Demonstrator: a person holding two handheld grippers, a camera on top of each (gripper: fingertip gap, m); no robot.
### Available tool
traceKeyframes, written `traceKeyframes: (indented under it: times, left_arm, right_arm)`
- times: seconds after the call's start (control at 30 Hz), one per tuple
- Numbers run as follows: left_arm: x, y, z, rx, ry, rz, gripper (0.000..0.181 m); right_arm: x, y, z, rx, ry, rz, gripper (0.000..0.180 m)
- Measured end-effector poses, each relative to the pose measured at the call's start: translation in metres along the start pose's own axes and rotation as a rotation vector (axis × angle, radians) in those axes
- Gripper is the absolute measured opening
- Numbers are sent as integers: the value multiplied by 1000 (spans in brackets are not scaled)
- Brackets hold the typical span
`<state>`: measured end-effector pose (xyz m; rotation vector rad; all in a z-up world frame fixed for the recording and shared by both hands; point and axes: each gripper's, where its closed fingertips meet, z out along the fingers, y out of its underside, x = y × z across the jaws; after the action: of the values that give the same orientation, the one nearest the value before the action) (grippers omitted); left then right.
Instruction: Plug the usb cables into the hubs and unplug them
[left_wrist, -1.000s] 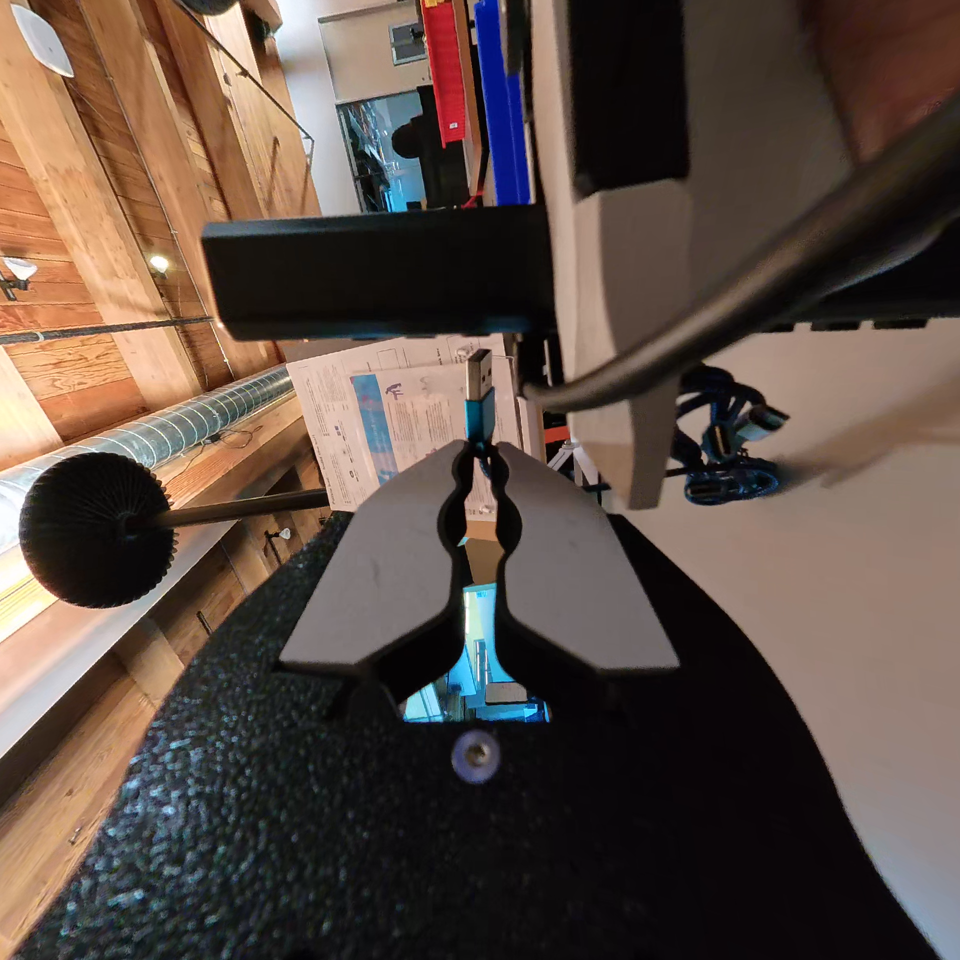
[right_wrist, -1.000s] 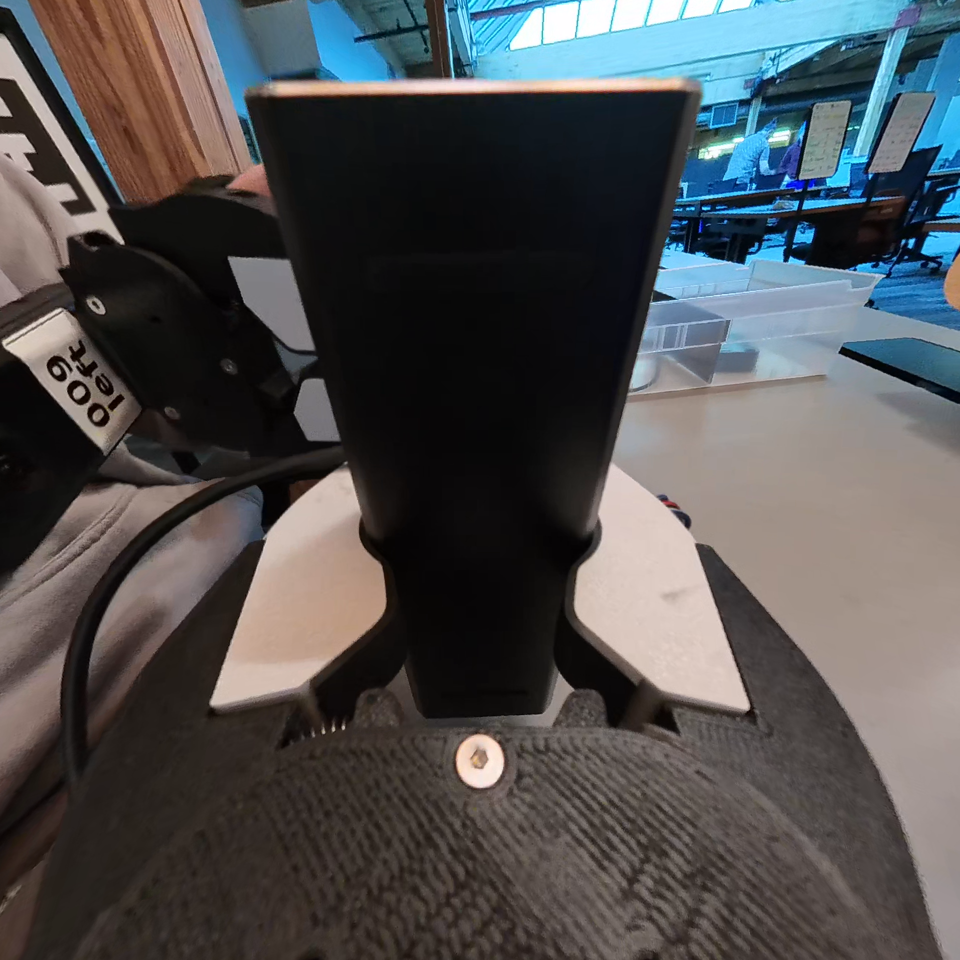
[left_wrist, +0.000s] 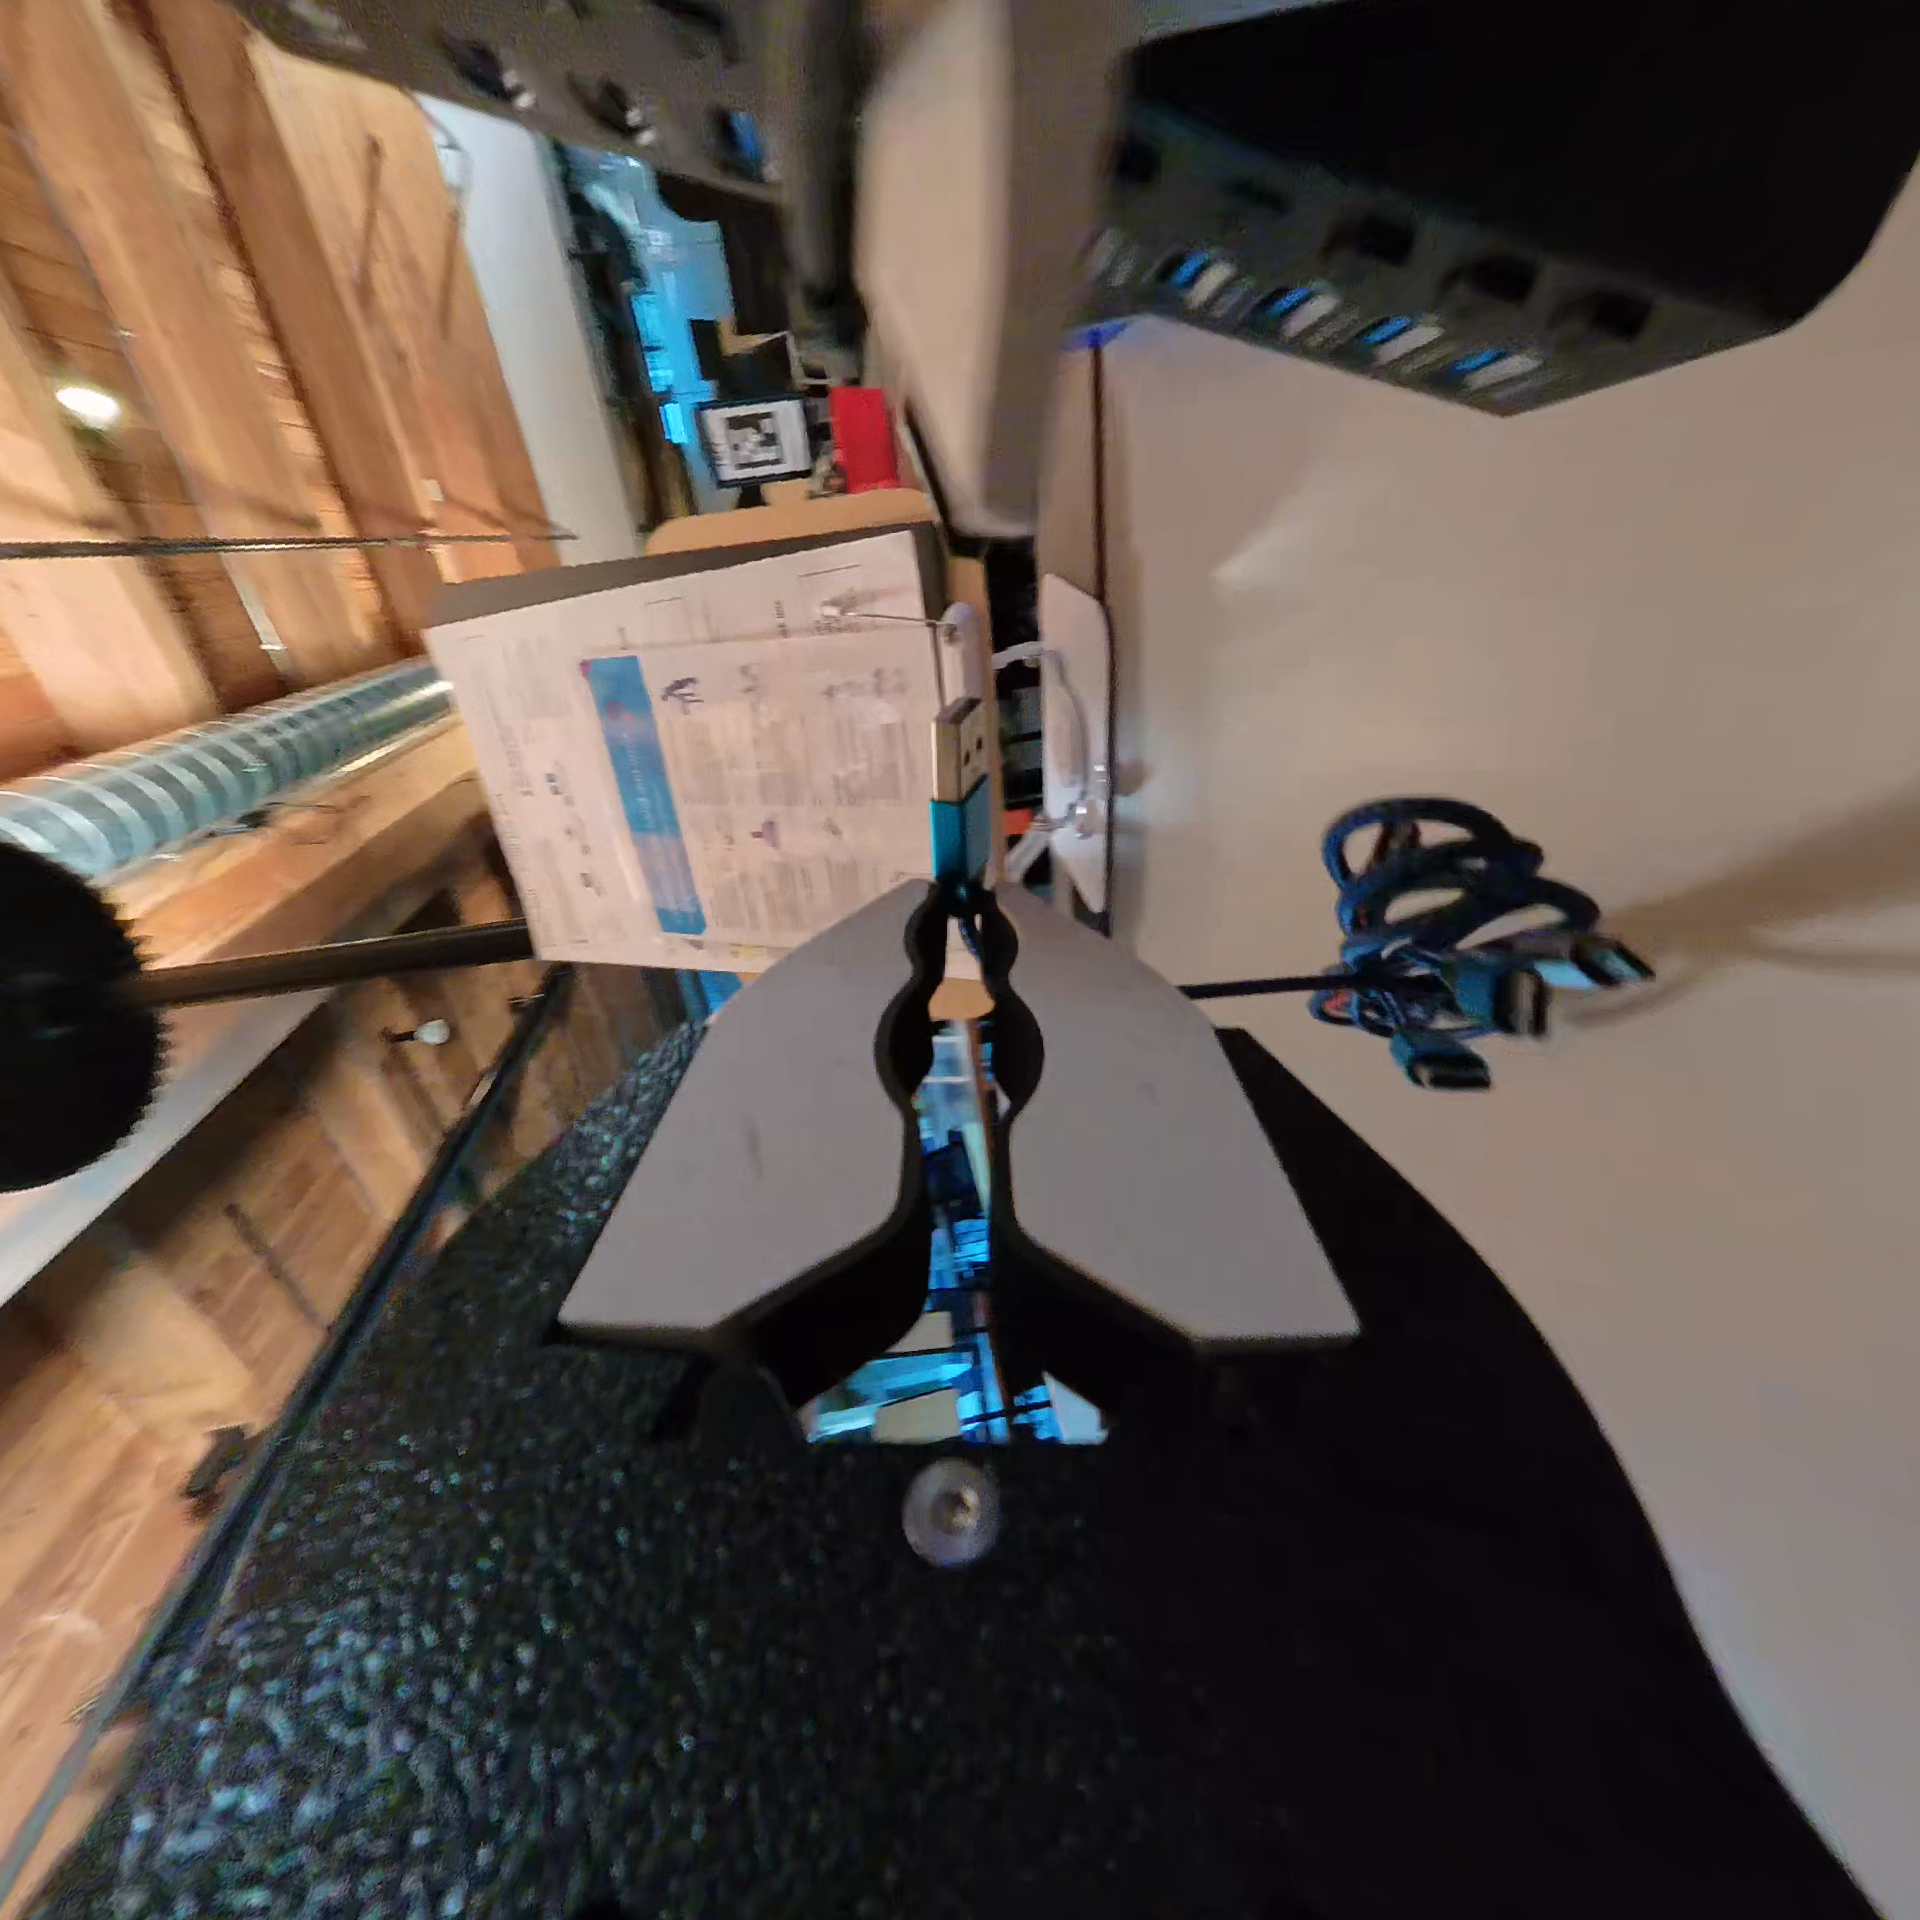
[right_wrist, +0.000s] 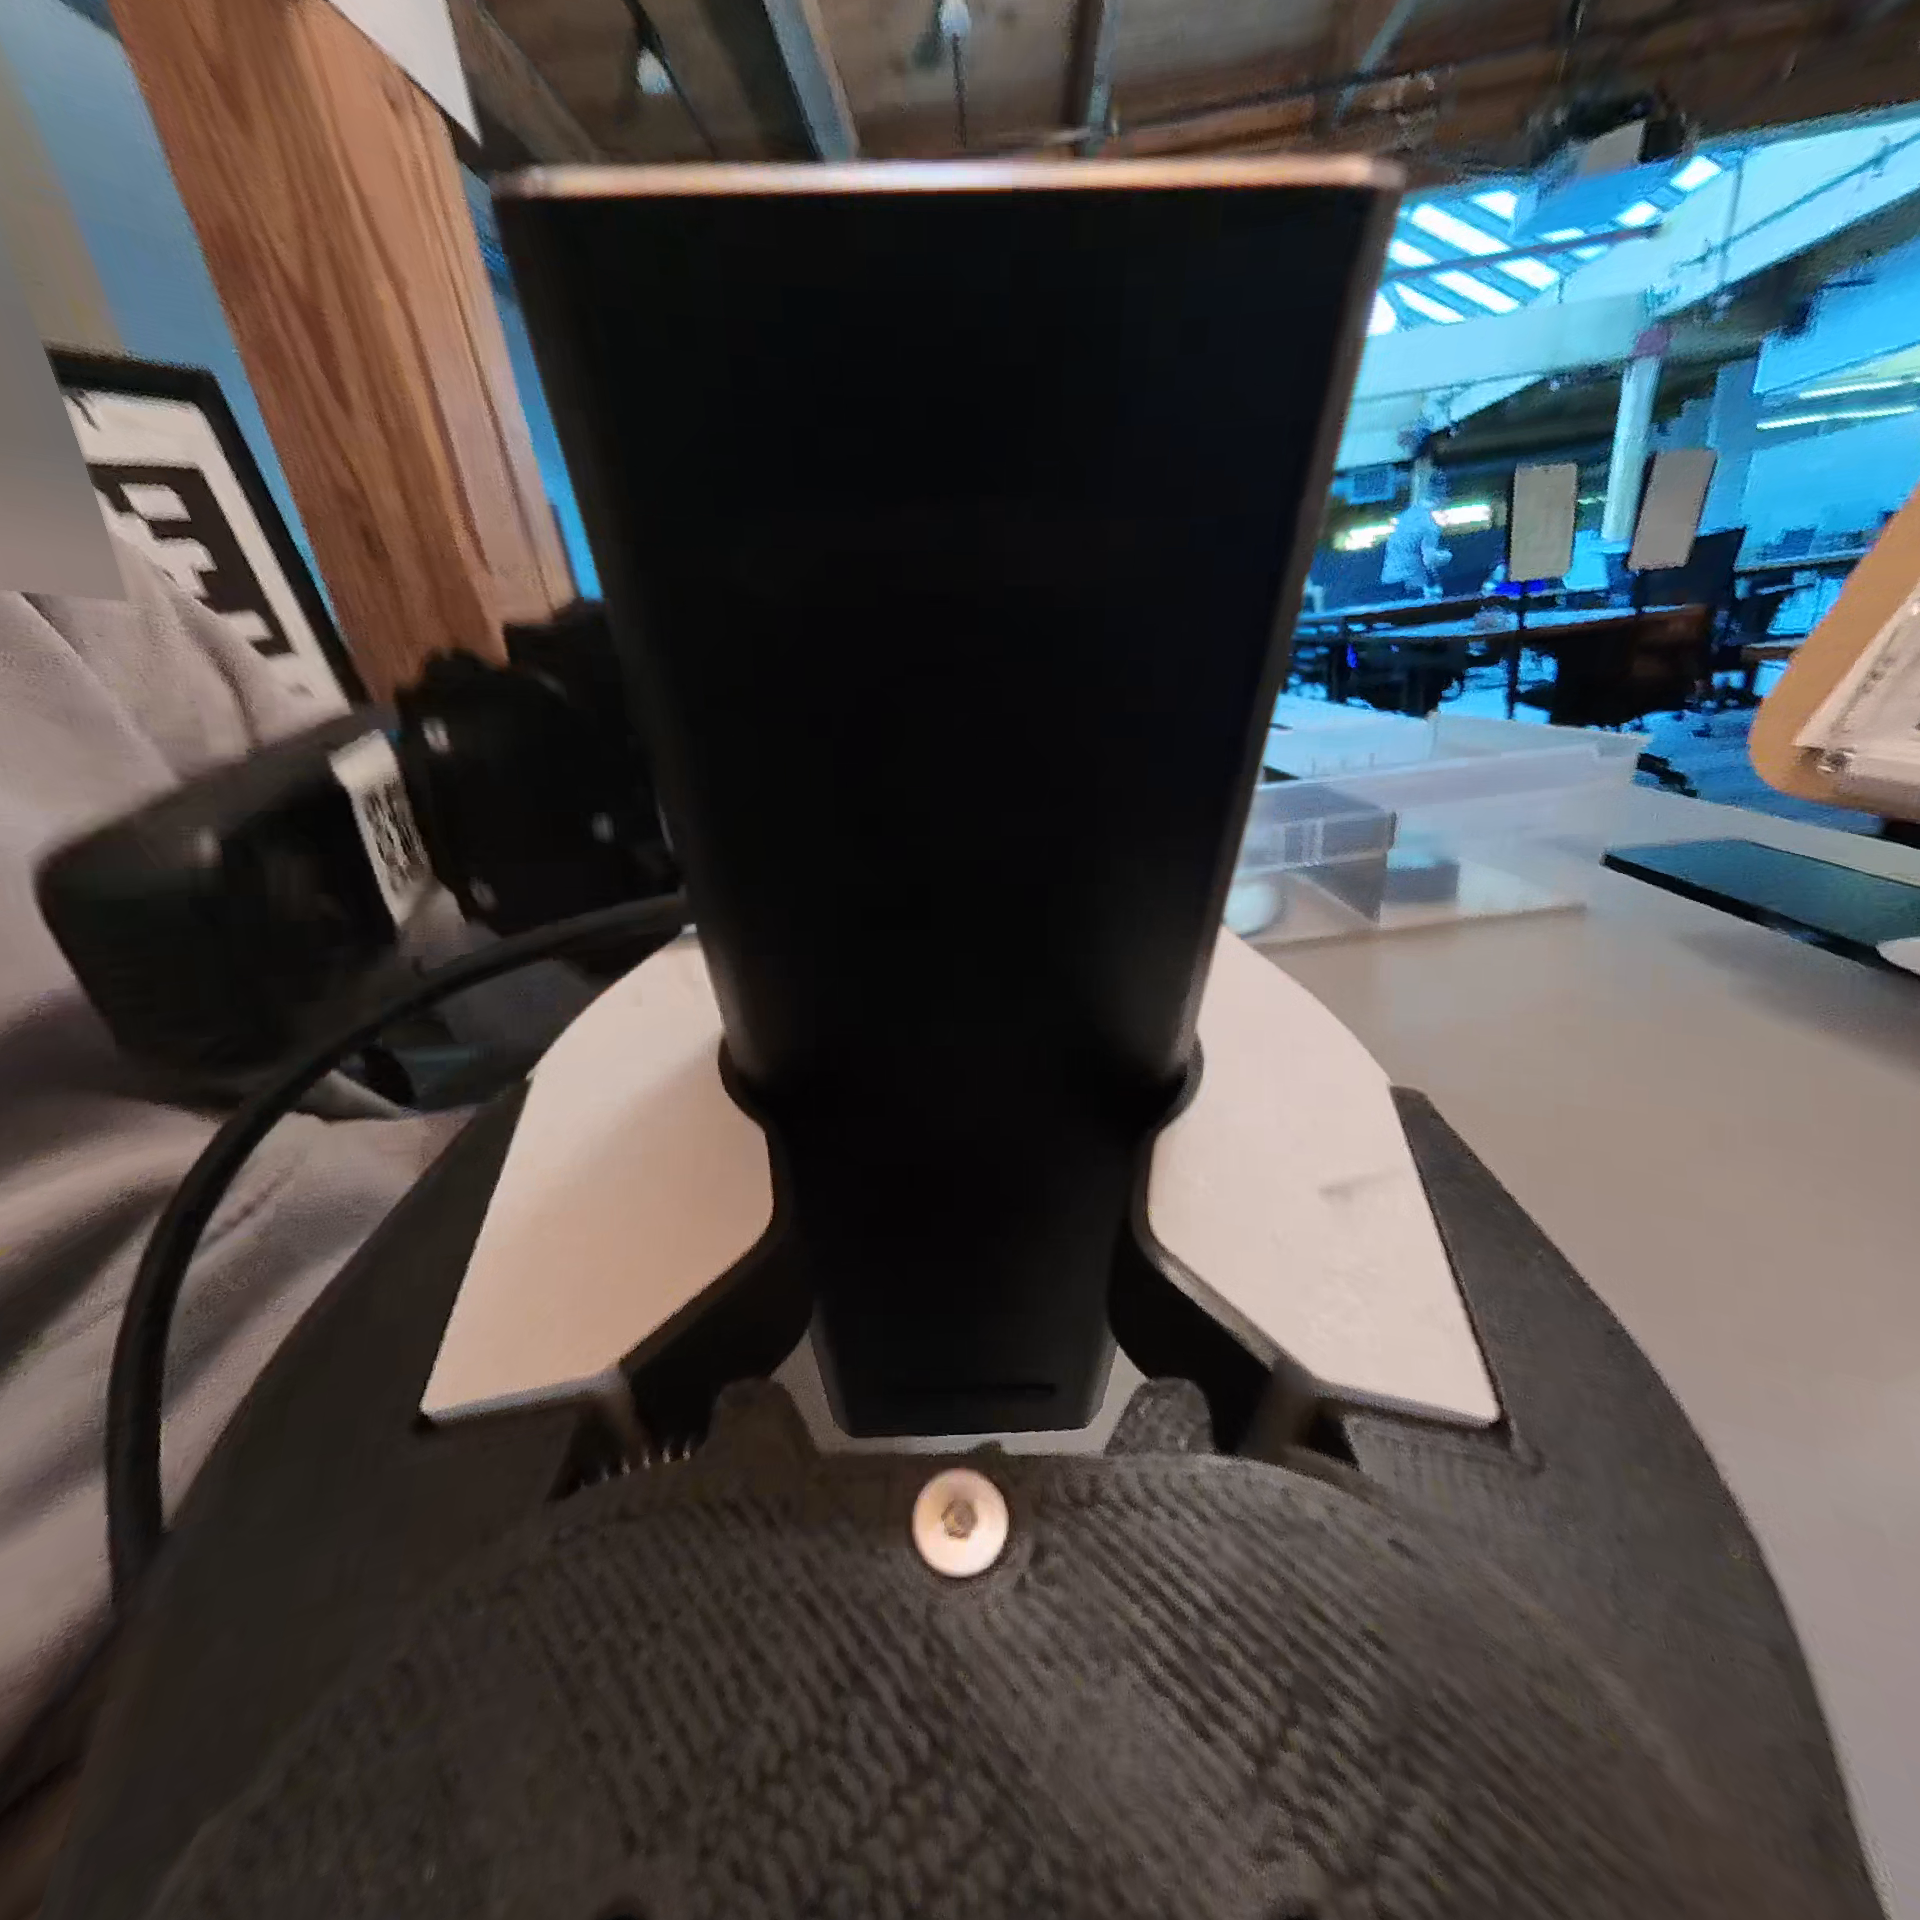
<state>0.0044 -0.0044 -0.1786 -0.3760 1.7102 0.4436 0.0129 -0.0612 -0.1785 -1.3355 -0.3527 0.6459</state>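
Between the left gripper's (left_wrist: 961, 914) two grey fingers (left_wrist: 790, 1132) sits one usb cable (left_wrist: 958, 805), pinched at the teal collar with its metal plug sticking out past the tips, free in the air, not in any port. Jaws nearly together, clamped on it. Up at top right of the left wrist view, one black hub (left_wrist: 1351, 301) hangs close above, blurred; a row of ports along its edge, several blue, count unclear. Plug and hub are apart. On the pale table (left_wrist: 1455, 644) lies one tangled bundle of blue cables (left_wrist: 1455, 935), well to the side of the held plug; at least three loose connectors poke out of it. One clipboard with printed sheets (left_wrist: 727, 769) stands behind the plug. In the right wrist view, the right gripper (right_wrist: 956, 1081) has its two fingers spread wide and clamped on the same hub (right_wrist: 945, 675), which stands upright between them and fills the middle of the view. One black cord (right_wrist: 312, 1091) loops off to the left side. The left gripper's body (right_wrist: 312, 862) shows just beside the hub, over a grey sleeve (right_wrist: 125, 1143). Farther back on the table, one clear plastic bin (right_wrist: 1455, 800) and one flat black slab (right_wrist: 1766, 883).
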Motion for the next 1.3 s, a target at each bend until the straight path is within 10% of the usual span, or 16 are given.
traceKeyframes:
  times: [0.03, 1.3]
  left_arm:
    - [0, -3, -1, -4, -43, 21, 6]
    - [4, -43, -4, 68, -285, 105, 6]
  right_arm:
    - [-2, -2, 0, 17, -18, 12, 73]
    - [-8, -5, 13, 67, -79, 91, 77]
